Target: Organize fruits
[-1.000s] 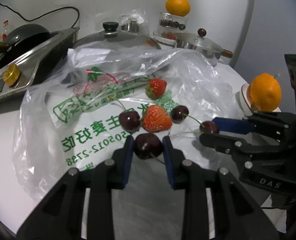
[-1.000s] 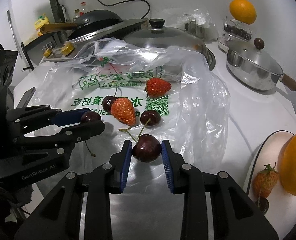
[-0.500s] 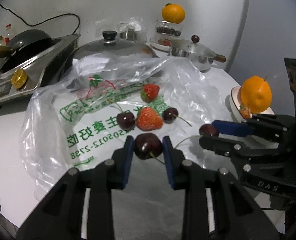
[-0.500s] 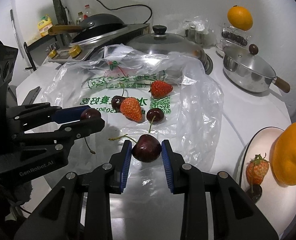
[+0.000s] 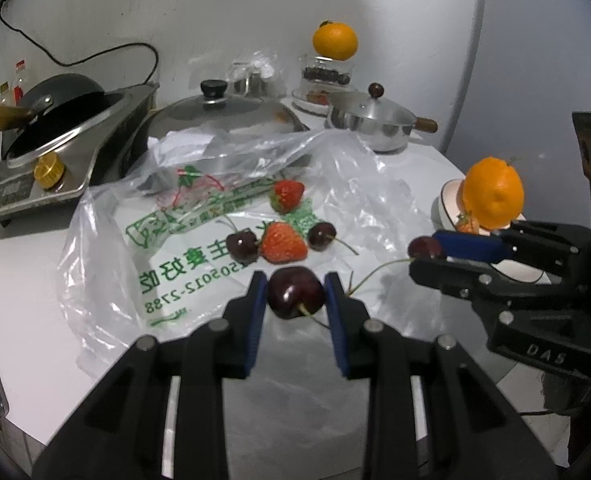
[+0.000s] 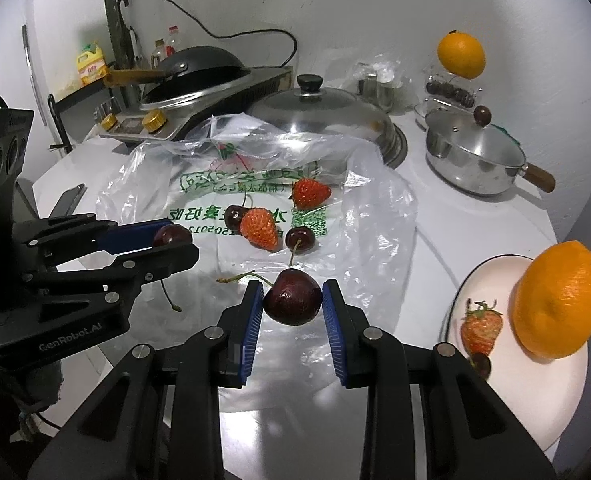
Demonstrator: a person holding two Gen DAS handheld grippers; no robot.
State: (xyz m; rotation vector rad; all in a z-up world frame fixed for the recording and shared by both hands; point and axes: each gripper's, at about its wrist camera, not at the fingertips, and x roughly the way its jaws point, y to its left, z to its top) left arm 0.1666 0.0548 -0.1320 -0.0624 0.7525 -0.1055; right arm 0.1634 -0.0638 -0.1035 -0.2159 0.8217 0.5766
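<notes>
My left gripper (image 5: 295,294) is clenched on a dark red, glossy round cherry (image 5: 295,292), and my right gripper (image 6: 292,298) pinches a second dark cherry (image 6: 292,297), both held above the crumpled clear plastic bag (image 5: 107,264) where two red strawberries and two more cherries lie. The fruit looks light, smooth-skinned, slippery and easily bruised, so I judge a gentle squeeze across the widest part suits it, not the thin stem

Black claw (image 5: 295,300) frames, blue ribbed pads (image 6: 332,330), silver screws.
</notes>
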